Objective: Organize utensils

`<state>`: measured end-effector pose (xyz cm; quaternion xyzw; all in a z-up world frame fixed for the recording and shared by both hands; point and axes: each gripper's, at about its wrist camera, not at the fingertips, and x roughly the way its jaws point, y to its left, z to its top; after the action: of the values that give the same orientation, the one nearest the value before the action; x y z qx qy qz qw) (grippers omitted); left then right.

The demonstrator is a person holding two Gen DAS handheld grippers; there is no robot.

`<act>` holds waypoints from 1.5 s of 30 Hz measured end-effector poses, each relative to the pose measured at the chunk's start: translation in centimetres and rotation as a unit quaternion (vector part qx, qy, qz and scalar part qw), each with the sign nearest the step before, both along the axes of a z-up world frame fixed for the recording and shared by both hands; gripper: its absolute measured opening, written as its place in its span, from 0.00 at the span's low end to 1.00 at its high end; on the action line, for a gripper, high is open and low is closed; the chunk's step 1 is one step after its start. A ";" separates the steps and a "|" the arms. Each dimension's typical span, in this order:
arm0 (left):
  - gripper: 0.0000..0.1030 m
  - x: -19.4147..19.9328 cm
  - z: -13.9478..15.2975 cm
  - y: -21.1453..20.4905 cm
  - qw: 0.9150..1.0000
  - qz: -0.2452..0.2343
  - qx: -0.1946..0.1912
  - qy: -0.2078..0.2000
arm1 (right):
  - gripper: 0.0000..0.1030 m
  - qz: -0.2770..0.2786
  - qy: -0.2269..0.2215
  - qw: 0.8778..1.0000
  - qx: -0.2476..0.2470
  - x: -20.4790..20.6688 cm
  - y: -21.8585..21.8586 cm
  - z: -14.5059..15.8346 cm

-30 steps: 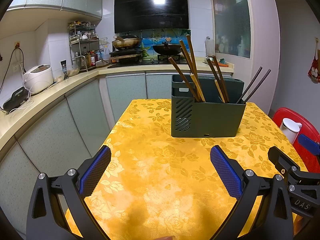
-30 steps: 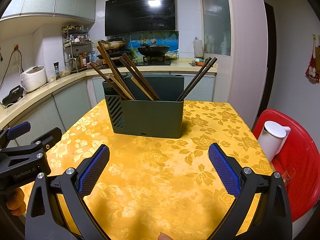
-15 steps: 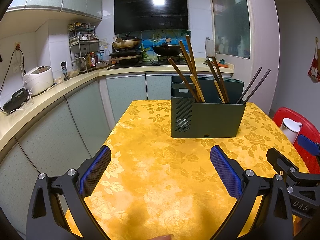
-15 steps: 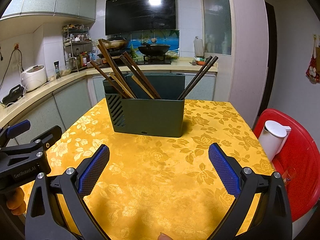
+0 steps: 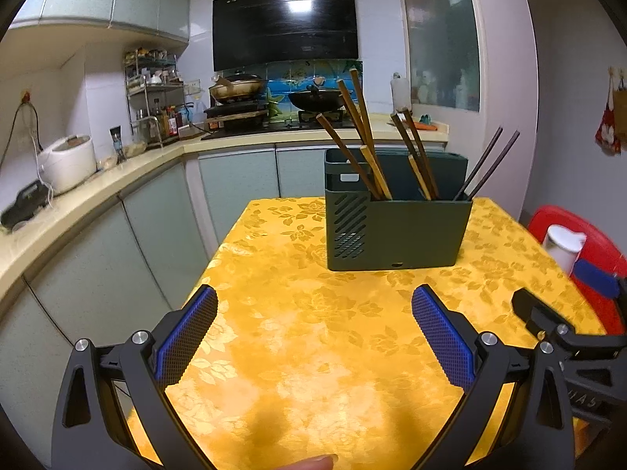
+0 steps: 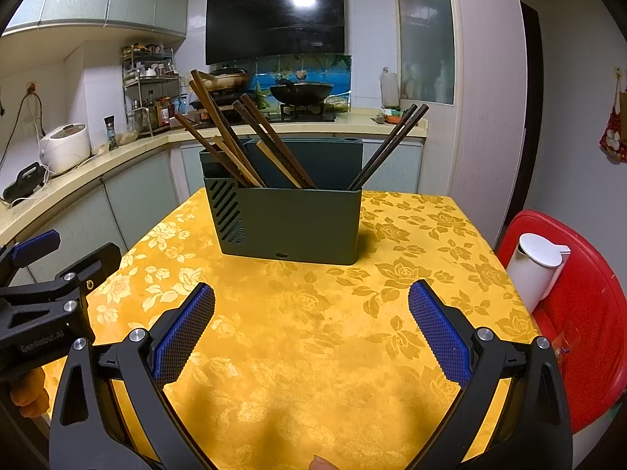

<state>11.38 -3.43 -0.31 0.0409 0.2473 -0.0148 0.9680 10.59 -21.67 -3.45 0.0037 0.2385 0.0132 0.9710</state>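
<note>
A dark green utensil holder stands on the yellow flowered tablecloth. Several wooden chopsticks lean out of its left and middle sections, and a dark pair leans right from the right end. My left gripper is open over bare cloth, well short of the holder. My right gripper is open too, holding nothing, in front of the holder. Each gripper shows at the edge of the other's view.
A red plastic chair with a white kettle on it stands right of the table. A kitchen counter with a rice cooker runs along the left; the stove with pans is behind.
Both grippers have drifted very slightly; the holder sits a little lower and nearer in the views. Nothing was grasped or released.
</note>
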 end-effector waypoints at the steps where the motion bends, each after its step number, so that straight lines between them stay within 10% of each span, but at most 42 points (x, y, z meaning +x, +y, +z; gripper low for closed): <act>1: 0.93 0.0 -0.1 -0.2 1.000 0.006 0.010 -0.001 | 0.94 0.000 0.000 1.000 0.000 0.0 0.0 0.0; 10: 0.93 -0.2 -0.7 -2.2 0.996 0.034 0.082 -0.004 | 0.94 -0.001 0.000 1.000 0.000 0.0 0.0 0.1; 25: 0.93 1.3 -0.6 0.8 0.998 0.021 -0.031 0.050 | 0.94 -0.001 0.002 1.000 0.000 -0.1 -0.3 0.2; 45: 0.93 1.7 -0.7 1.7 0.997 0.042 -0.041 0.045 | 0.94 0.001 0.003 1.000 -0.001 0.1 -0.4 0.3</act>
<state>13.09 -1.70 -1.00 -0.0101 0.2914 0.0143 0.9564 10.65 -22.06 -3.16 0.0030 0.2413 0.0135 0.9704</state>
